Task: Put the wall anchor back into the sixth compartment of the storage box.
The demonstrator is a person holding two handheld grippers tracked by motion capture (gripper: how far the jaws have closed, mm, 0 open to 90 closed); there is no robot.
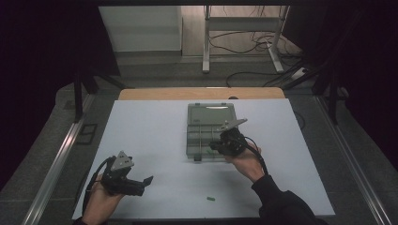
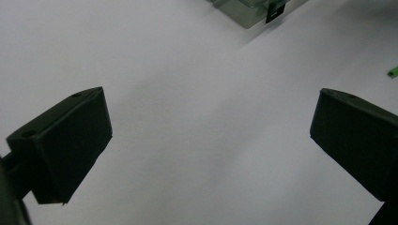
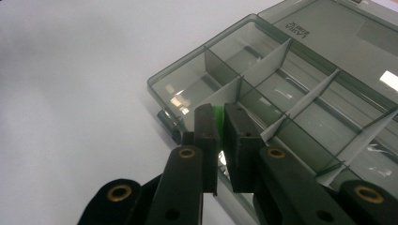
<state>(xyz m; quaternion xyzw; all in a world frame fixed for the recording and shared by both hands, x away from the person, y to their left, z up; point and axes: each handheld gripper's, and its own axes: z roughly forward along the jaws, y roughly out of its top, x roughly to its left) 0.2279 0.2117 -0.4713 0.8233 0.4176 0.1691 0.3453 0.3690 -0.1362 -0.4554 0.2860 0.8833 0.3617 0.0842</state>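
A grey see-through compartment box (image 1: pixel 211 115) lies open at the middle of the white table, its lid folded back. My right gripper (image 1: pixel 214 146) hovers over the box's near compartments. In the right gripper view, this gripper (image 3: pixel 219 108) is shut on a small green piece (image 3: pixel 218 121), just above the box's (image 3: pixel 202 44) near corner compartments and their white dividers. My left gripper (image 1: pixel 144 185) rests low at the table's near left with its jaws wide apart. In the left gripper view the left gripper (image 2: pixel 211 126) has only bare table between its jaws.
Another small green piece (image 1: pixel 210 198) lies loose near the table's front edge; it also peeks in at the right edge of the left gripper view (image 2: pixel 393 71). The box's corner (image 2: pixel 244 11) shows at the top there. Cables and a stand (image 1: pixel 206 42) lie on the floor beyond the table.
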